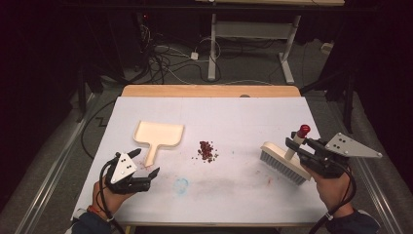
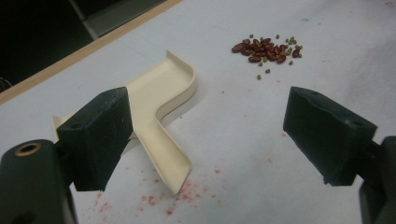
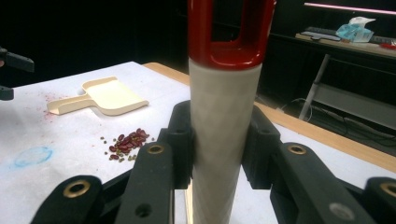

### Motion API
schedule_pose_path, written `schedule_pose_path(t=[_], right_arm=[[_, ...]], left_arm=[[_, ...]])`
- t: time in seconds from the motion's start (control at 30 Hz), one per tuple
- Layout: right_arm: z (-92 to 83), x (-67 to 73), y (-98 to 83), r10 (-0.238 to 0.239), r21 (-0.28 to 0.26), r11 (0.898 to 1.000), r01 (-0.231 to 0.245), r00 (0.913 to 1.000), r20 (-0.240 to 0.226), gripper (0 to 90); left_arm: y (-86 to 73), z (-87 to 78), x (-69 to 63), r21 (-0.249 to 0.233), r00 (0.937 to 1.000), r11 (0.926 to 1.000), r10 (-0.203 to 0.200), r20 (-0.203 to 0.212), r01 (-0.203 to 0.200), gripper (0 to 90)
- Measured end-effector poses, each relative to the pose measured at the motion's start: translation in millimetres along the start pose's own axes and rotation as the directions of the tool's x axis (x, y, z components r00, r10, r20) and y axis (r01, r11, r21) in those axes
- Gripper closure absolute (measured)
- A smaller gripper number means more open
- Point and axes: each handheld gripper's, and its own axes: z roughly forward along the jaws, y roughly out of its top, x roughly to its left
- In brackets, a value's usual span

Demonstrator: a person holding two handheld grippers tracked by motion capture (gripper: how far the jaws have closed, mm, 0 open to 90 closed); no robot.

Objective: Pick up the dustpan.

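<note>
High view: the right gripper (image 1: 295, 143) at four o'clock on the table (image 1: 243, 109) clamps the brush (image 1: 285, 162) by its handle, whose long axis slants up toward one o'clock, red tip highest, bristles resting on the sheet. The left gripper (image 1: 144, 163), jaws spread and empty, sits at seven o'clock just short of the dustpan (image 1: 159, 136), whose handle points toward six. Beans (image 1: 207, 150) lie at centre. Left gripper view: dustpan (image 2: 161, 109) handle runs toward five o'clock, beans (image 2: 268, 49) at one. Right gripper view: brush (image 3: 224, 126) handle stands upright between the closed jaws.
</note>
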Motion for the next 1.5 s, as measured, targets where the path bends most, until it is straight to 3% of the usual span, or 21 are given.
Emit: schedule_pose_path(t=[0.03, 0.23, 0.37, 0.53, 0.6, 0.63, 0.73, 0.77, 0.8, 0.83, 0.87, 0.9, 0.93, 0.97, 1.13, 1.2, 1.23, 1.33, 1.37, 1.4, 1.5], right_arm=[[-0.3, -0.1, -0.1, 0.004, 0.001, 1.000, -0.004, 1.0000, -0.001, 69.3], [-0.1, 2.5, 2.2, -0.001, -0.003, 1.000, 0.001, 1.0000, -0.010, 69.2], [2.9, 7.0, 5.1, -0.022, 0.000, 1.000, 0.022, 0.9996, -0.016, 69.2], [1.9, 9.4, 6.9, -0.019, 0.001, 1.000, 0.019, 0.9998, -0.009, 69.2], [1.8, 9.0, 7.9, -0.017, 0.004, 1.000, 0.017, 0.9998, -0.010, 69.2], [1.7, 9.2, 8.3, -0.011, 0.003, 1.000, 0.011, 0.9999, -0.010, 69.2], [2.1, 10.2, 9.2, -0.016, 0.005, 1.000, 0.016, 0.9999, -0.003, 69.1], [2.5, 10.3, 9.2, -0.021, 0.005, 1.000, 0.021, 0.9998, -0.001, 69.2], [3.0, 10.4, 8.9, -0.020, 0.007, 1.000, 0.020, 0.9998, -0.002, 69.2], [3.5, 10.1, 8.4, -0.021, 0.009, 1.000, 0.021, 0.9998, -0.002, 69.1], [4.1, 9.9, 7.7, -0.018, 0.012, 1.000, 0.018, 0.9998, -0.004, 69.1], [4.6, 9.5, 7.1, -0.022, 0.019, 1.000, 0.022, 0.9997, -0.006, 69.1], [5.0, 9.6, 6.5, -0.020, 0.025, 0.999, 0.020, 0.9998, -0.007, 69.1], [5.1, 9.8, 6.0, -0.021, 0.029, 0.999, 0.021, 0.9998, -0.005, 69.1], [5.2, 10.8, 5.3, -0.018, 0.034, 0.999, 0.018, 0.9998, -0.003, 69.1], [5.6, 10.6, 4.8, -0.021, 0.036, 0.999, 0.021, 0.9998, -0.003, 69.1], [6.0, 10.7, 4.6, -0.019, 0.038, 0.999, 0.019, 0.9998, -0.003, 69.1], [6.8, 11.4, 4.4, -0.018, 0.046, 0.999, 0.018, 0.9998, 0.001, 69.1], [7.0, 11.6, 4.4, -0.019, 0.045, 0.999, 0.019, 0.9998, 0.000, 69.1], [7.0, 11.7, 4.5, -0.020, 0.045, 0.999, 0.020, 0.9998, -0.001, 69.1], [7.8, 11.9, 4.3, -0.023, 0.043, 0.999, 0.024, 0.9997, -0.004, 69.1]], left_arm=[[-2.0, -0.4, 0.9, -0.016, 0.9996, 0.9996, -0.024, 0.014, 0.025, 15.5], [-2.3, -5.5, 2.6, -0.002, 0.9997, 0.9998, -0.021, -0.014, 0.021, 15.2], [-3.9, -8.0, 7.4, 0.050, 0.9983, 0.9977, -0.044, -0.039, 0.046, 15.6], [-4.9, -6.7, 20.1, 0.103, 0.9892, 0.9852, -0.131, -0.066, 0.137, 15.6], [-3.5, -4.3, 22.2, 0.122, 0.9886, 0.9825, -0.134, -0.069, 0.141, 15.6], [0.5, 3.5, 27.5, 0.178, 0.9836, 0.9694, -0.155, -0.092, 0.169, 15.5], [3.8, 20.6, 36.0, 0.248, 0.9723, 0.9411, -0.212, -0.099, 0.230, 15.3], [4.0, 27.3, 38.6, 0.258, 0.9686, 0.9341, -0.228, -0.098, 0.246, 15.4], [4.0, 27.3, 38.6, 0.258, 0.9686, 0.9341, -0.228, -0.098, 0.246, 15.3], [3.5, 39.9, 44.1, 0.286, 0.9597, 0.9160, -0.266, -0.090, 0.281, 16.7], [3.3, 45.6, 46.4, 0.302, 0.9582, 0.9094, -0.275, -0.079, 0.286, 21.1], [3.3, 45.6, 46.4, 0.302, 0.9582, 0.9094, -0.275, -0.079, 0.286, 23.0], [2.7, 56.9, 49.4, 0.334, 0.9526, 0.8925, -0.293, -0.083, 0.303, 23.0], [1.9, 61.4, 51.2, 0.345, 0.9487, 0.8846, -0.307, -0.076, 0.314, 23.1], [-1.5, 77.1, 54.0, 0.373, 0.9355, 0.8608, -0.346, -0.072, 0.347, 32.9], [-3.2, 83.9, 52.2, 0.383, 0.9235, 0.8434, -0.374, -0.083, 0.376, 34.3], [-3.6, 87.7, 50.8, 0.396, 0.9258, 0.8399, -0.368, -0.088, 0.371, 34.3], [-2.3, 91.9, 48.1, 0.395, 0.9320, 0.8452, -0.345, -0.110, 0.360, 35.2], [-2.3, 93.5, 46.5, 0.385, 0.9293, 0.8461, -0.349, -0.122, 0.368, 36.5], [-2.7, 93.2, 45.8, 0.384, 0.9317, 0.8492, -0.342, -0.123, 0.362, 36.9], [-3.5, 92.2, 43.8, 0.369, 0.9240, 0.8472, -0.356, -0.138, 0.382, 43.1]])
